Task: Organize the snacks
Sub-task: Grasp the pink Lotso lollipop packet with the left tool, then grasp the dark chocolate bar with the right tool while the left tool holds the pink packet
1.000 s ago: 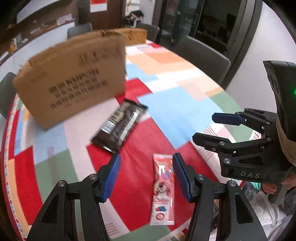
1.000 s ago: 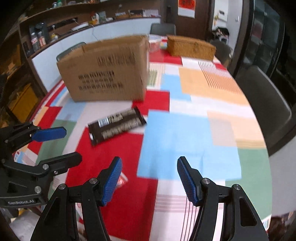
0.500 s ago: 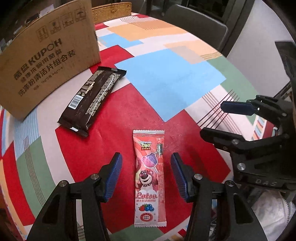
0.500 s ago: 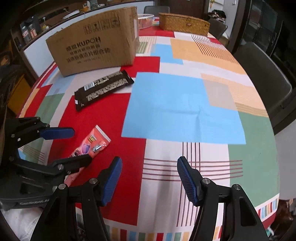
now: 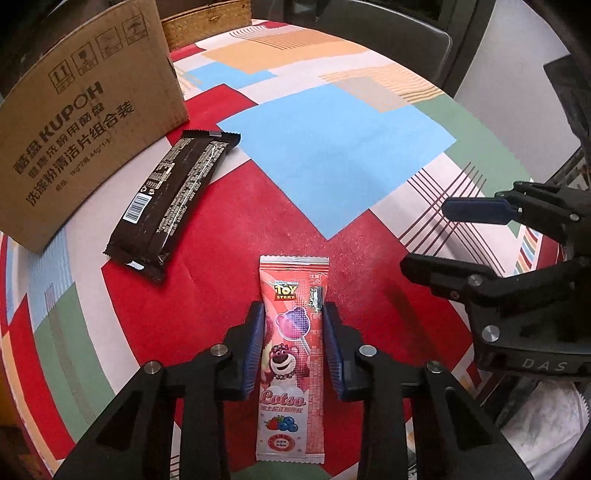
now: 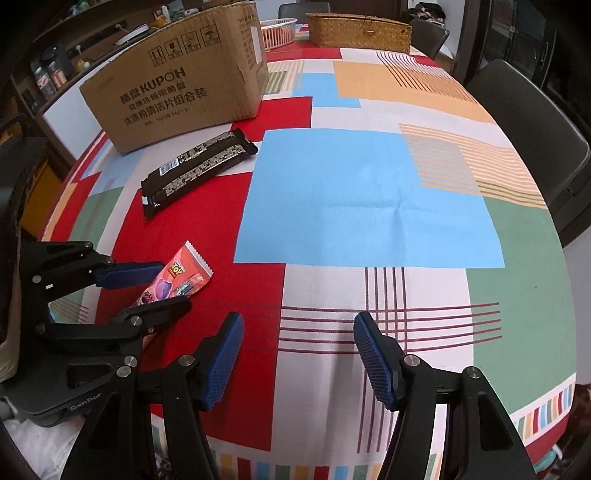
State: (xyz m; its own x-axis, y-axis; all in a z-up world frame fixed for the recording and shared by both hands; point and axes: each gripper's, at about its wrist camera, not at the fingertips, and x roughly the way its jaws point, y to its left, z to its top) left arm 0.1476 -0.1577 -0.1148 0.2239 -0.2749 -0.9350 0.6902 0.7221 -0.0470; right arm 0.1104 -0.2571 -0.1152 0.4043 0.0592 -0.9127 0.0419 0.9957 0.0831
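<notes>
Cardboard box (image 5: 85, 110) far left, dark snack bar (image 5: 173, 199) lying free beside it. Pink Lotso pouch (image 5: 291, 354) flat on tablecloth (image 5: 332, 155), long axis along left gripper (image 5: 292, 349) fingers; jaws closing, pads at its edges, contact probably just made. Right gripper (image 6: 297, 360) half open, empty, farther off.

We see a desk (image 6: 369, 192) with a patchwork cloth bearing a cardboard box (image 6: 177, 85), dark snack bar (image 6: 195, 166), pink lollipop packet (image 5: 291, 354) and wicker box (image 6: 358, 31).
</notes>
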